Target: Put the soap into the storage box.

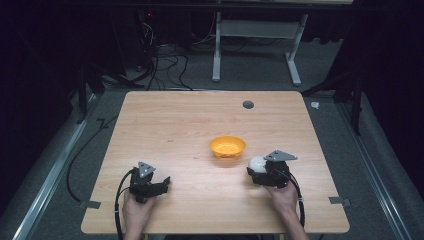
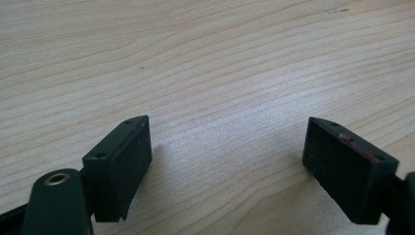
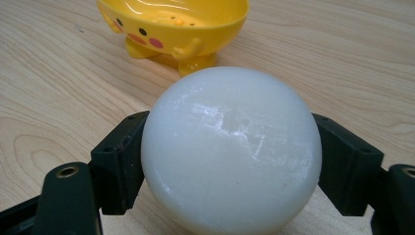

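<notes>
From the high view I see a pale wooden bench [image 1: 200, 125] with rounded corners and a fine lengthwise grain, standing on grey carpet. My left gripper [image 1: 166, 181] sits low near the front left, a black blocky body with a grey three-cornered plate on top, held in a hand [image 1: 136, 210]. My right gripper [image 1: 251, 172] is at the front right with a smooth white ball [image 1: 257, 162] at its tip. Just beyond the ball, near but apart from it, stands a small orange-yellow bowl [image 1: 227, 146], round and glossy. A little dark round disc [image 1: 248, 104] lies flat near the far edge of the bench.

In the left gripper view the two black jaws stand wide apart with nothing between them. Their pads are matte, rectangular blocks with small screw holes, hovering close over bare wood grain.

In the right gripper view the white ball [image 3: 231, 149] sits clamped between the jaws, both pads pressed on its sides. Its surface is waxy and slightly translucent, with faint scuffs and a soft sheen. Behind it the bowl [image 3: 176, 24] shows as shiny moulded plastic with stubby feet and a painted chick face: black dot eyes and pink cheeks.
</notes>
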A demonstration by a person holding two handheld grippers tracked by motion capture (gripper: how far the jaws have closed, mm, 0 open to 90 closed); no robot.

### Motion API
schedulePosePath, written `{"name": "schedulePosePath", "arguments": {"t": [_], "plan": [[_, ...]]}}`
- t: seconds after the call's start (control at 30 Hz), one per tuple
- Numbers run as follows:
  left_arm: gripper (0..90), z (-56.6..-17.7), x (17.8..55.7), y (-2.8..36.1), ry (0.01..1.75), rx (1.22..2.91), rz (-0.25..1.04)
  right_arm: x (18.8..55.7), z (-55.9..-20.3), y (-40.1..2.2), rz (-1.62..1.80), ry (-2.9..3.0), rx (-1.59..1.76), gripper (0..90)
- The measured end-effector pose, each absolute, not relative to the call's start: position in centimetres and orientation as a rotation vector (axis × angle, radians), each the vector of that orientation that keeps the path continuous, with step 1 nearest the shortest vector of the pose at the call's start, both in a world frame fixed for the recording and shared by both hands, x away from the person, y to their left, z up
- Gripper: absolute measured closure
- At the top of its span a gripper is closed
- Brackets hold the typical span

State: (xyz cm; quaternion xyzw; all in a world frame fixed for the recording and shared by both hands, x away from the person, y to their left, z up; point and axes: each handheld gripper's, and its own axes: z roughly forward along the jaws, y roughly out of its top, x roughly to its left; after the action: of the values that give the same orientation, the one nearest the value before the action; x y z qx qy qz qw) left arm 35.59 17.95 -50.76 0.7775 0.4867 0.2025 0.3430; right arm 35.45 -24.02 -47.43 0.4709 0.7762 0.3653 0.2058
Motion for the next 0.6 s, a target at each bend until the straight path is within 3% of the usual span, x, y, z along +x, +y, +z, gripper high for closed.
{"name": "schedulePosePath", "arguments": {"t": [0.6], "plan": [[19.0,-50.8,35.6,17.9,1.263,2.020,0.526,36.3,-46.1,-23.7,1.072,2.191,1.283,23.5]]}}
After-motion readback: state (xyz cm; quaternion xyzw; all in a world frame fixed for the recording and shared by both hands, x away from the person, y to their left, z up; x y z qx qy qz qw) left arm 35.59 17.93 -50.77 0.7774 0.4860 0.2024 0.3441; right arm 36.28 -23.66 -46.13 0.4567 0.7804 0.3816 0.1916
